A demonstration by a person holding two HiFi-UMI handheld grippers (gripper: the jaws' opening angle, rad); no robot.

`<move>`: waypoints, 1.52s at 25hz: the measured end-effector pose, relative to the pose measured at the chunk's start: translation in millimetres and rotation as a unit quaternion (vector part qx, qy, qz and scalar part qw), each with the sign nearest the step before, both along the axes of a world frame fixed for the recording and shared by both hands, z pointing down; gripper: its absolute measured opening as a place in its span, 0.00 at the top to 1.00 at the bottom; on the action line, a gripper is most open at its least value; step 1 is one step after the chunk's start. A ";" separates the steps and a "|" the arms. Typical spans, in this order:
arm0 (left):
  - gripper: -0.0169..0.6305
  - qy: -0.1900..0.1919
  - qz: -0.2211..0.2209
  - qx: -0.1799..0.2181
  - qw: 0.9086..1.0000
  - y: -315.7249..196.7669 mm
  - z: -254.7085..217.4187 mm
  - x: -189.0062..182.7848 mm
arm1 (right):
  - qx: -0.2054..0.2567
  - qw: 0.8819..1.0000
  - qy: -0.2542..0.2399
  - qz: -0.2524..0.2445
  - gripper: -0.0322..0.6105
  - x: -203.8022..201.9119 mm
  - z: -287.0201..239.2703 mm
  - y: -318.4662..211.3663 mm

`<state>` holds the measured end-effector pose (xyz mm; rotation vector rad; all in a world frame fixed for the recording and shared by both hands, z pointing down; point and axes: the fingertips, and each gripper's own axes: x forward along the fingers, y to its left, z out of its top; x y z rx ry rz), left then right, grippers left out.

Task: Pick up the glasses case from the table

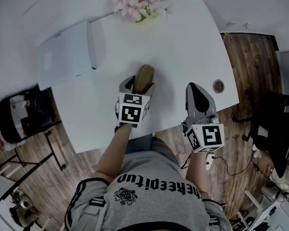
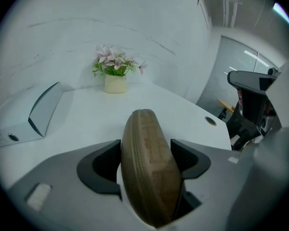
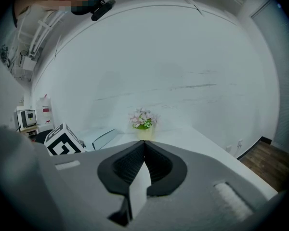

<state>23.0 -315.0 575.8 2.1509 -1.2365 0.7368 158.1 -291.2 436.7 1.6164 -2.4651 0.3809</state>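
The brown oval glasses case (image 1: 144,76) rests on the white table (image 1: 183,42), with its long axis pointing away from me. My left gripper (image 1: 138,85) reaches down over its near end, one jaw on each side. In the left gripper view the case (image 2: 147,167) fills the gap between the dark pads, which stand wide and do not visibly squeeze it. My right gripper (image 1: 196,91) hovers near the table's front edge to the right of the case, well apart from it. Its jaws (image 3: 144,146) are shut with nothing between them.
A pot of pink flowers (image 1: 137,4) stands at the table's far edge. A white box-like device (image 1: 70,52) lies at the far left. A round cable hole (image 1: 218,86) sits by the right edge, and a black chair (image 1: 279,124) stands on the wooden floor beyond it.
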 end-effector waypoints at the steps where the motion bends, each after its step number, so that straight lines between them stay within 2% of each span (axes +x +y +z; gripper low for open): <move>1: 0.46 -0.001 -0.001 0.000 1.000 -0.1 -0.1 -0.4 | 0.000 1.000 0.000 0.000 0.95 0.4 -0.1 0.1; 8: 0.50 -0.012 0.002 -0.002 1.000 1.8 0.5 -2.2 | 0.002 1.000 -0.001 0.004 0.95 2.8 -0.5 1.6; 13: 0.54 0.018 -0.003 -0.001 1.000 4.6 -9.8 -1.8 | 0.007 1.000 -0.002 0.005 0.95 3.4 -4.1 4.9; 17: 0.55 0.024 0.001 0.000 1.000 9.0 -16.9 -1.4 | 0.012 1.000 -0.003 0.005 0.95 2.9 -7.6 9.8; 28: 0.55 0.047 0.010 0.039 0.998 27.7 -48.8 3.8 | 0.029 1.000 -0.003 0.004 0.95 1.6 -19.6 31.3; 38: 0.55 0.073 -0.002 0.079 0.994 43.5 -82.9 -3.0 | 0.050 0.999 0.000 0.010 0.95 1.6 -35.3 53.4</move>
